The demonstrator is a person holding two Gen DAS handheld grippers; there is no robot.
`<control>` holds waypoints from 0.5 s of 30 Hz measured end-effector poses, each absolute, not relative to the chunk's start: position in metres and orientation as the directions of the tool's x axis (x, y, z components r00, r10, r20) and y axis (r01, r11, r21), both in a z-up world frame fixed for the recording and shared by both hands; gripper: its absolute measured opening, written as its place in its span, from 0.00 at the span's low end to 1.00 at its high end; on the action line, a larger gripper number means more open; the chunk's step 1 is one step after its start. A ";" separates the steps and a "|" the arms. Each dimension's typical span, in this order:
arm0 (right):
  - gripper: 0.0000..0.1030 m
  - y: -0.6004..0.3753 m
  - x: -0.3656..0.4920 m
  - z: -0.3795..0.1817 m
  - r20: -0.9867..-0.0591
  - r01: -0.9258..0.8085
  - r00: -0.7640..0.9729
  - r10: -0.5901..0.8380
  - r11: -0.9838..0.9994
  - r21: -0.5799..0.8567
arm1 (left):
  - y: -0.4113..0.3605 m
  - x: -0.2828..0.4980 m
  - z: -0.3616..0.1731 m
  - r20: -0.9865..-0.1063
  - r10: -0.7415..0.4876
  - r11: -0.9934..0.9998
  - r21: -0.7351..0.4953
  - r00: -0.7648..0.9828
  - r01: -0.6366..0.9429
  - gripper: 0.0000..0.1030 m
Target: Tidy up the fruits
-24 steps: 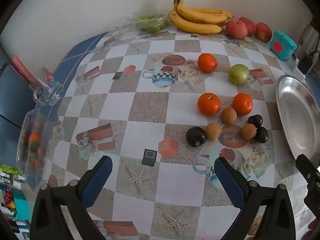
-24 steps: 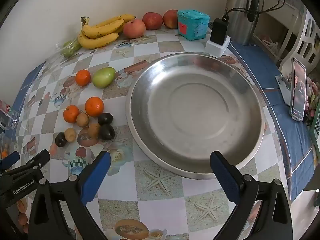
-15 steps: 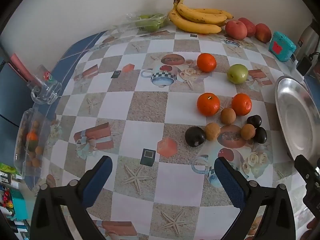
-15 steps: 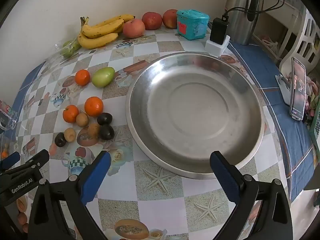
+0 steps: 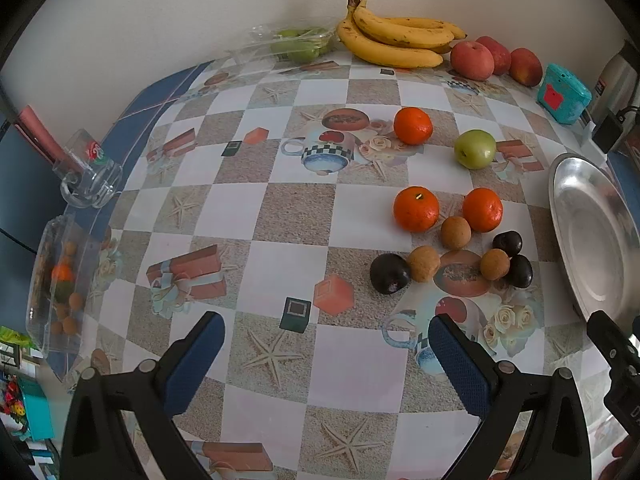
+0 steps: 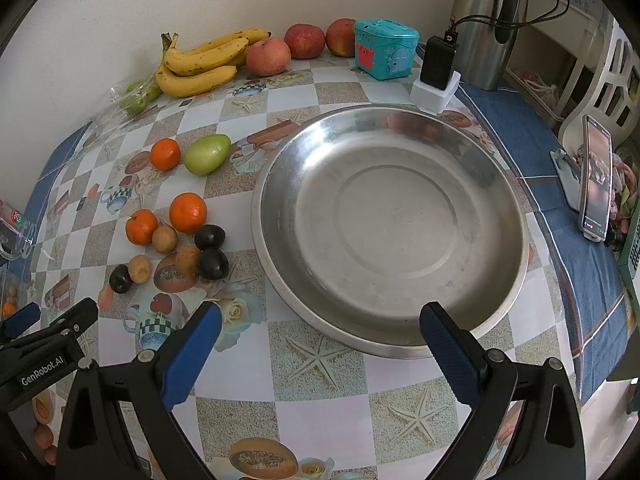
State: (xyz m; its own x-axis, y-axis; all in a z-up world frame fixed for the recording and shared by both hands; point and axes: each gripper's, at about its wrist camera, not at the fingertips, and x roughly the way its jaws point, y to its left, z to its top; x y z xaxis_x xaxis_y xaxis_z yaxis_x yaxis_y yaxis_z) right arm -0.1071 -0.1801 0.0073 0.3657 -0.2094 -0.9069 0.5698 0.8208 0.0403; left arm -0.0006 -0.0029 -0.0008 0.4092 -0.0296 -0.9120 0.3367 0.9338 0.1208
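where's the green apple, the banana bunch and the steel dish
green apple [image 5: 475, 154], left wrist view, middle of its skin
banana bunch [image 5: 394, 42], left wrist view, middle of the front bananas
steel dish [image 6: 394, 222], right wrist view, bare flat bottom

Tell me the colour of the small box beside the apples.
Teal box with a red patch; right wrist view shows it best.

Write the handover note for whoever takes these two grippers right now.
Left gripper: open, empty, above bare tablecloth.
Right gripper: open, empty, at the metal basin's near rim.
Fruit: three oranges, a green fruit, three brown fruits and three dark plums lie loose left of the basin.
Done: nothing; basin empty.
Left: presumably move the loose fruit in.
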 end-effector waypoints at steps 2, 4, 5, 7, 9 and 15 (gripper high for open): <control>0.97 -0.179 -0.107 0.007 -0.907 0.570 0.366 -0.209 0.821 0.040 | -0.001 0.000 -0.001 -0.912 -0.033 0.933 0.118 0.408 0.340 1.00; 0.97 -0.180 -0.107 0.007 -0.907 0.570 0.366 -0.209 0.821 0.040 | -0.002 0.000 -0.001 -0.912 -0.033 0.933 0.119 0.408 0.340 1.00; 0.97 -0.179 -0.107 0.007 -0.907 0.570 0.366 -0.209 0.821 0.041 | -0.001 0.000 -0.001 -0.912 -0.034 0.933 0.118 0.408 0.340 1.00; 0.97 -0.180 -0.107 0.007 -0.907 0.569 0.366 -0.209 0.821 0.040 | -0.002 -0.001 -0.001 -0.912 -0.033 0.933 0.118 0.408 0.339 1.00; 0.97 -0.179 -0.107 0.007 -0.907 0.570 0.366 -0.209 0.821 0.041 | 0.000 0.000 -0.001 -0.912 -0.035 0.933 0.116 0.408 0.340 1.00; 0.97 -0.180 -0.107 0.007 -0.907 0.569 0.366 -0.209 0.821 0.040 | 0.001 0.000 -0.003 -0.913 -0.036 0.935 0.113 0.407 0.337 1.00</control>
State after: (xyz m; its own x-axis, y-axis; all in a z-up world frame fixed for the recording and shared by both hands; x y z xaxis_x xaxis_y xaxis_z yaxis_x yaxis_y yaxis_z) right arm -0.1071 -0.1799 0.0069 0.3660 -0.2094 -0.9067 0.5694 0.8211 0.0402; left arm -0.0002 0.0011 -0.0027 0.4068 -0.0356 -0.9128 0.3365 0.9348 0.1135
